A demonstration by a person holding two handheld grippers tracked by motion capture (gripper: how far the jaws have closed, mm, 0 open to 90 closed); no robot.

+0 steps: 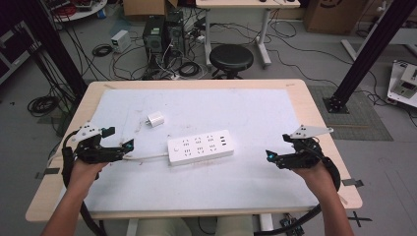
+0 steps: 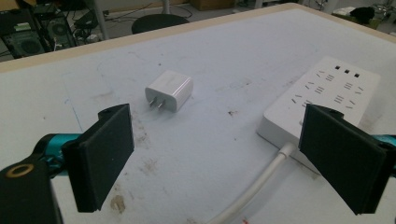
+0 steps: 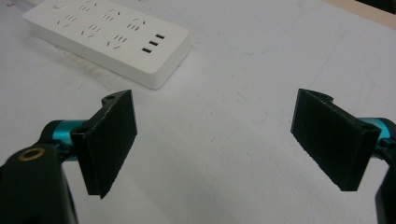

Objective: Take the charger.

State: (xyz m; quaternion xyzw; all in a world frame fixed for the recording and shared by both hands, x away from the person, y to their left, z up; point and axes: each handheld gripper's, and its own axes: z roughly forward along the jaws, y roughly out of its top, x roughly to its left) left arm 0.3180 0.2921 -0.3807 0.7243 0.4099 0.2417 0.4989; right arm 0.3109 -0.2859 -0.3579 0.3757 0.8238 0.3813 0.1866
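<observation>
A white power strip (image 1: pixel 200 146) lies flat in the middle of the white table mat, its cable (image 1: pixel 145 158) trailing left. It appears as the power strip (image 2: pixel 322 95) in the left gripper view and the power strip (image 3: pixel 109 38) in the right gripper view. A small white plug adapter (image 1: pixel 156 119) lies behind it to the left, prongs toward me in the left gripper view (image 2: pixel 169 90). My left gripper (image 1: pixel 118 142) hovers at the mat's left side, open and empty (image 2: pixel 215 161). My right gripper (image 1: pixel 269 156) sits right of the strip, open and empty (image 3: pixel 215 144).
The white mat (image 1: pixel 255 118) covers a wooden table (image 1: pixel 314 113). Beyond the far edge stand a black stool (image 1: pixel 231 58), computer towers (image 1: pixel 162 33) and tangled cables on the floor. A black frame post (image 1: pixel 366 51) rises at the right.
</observation>
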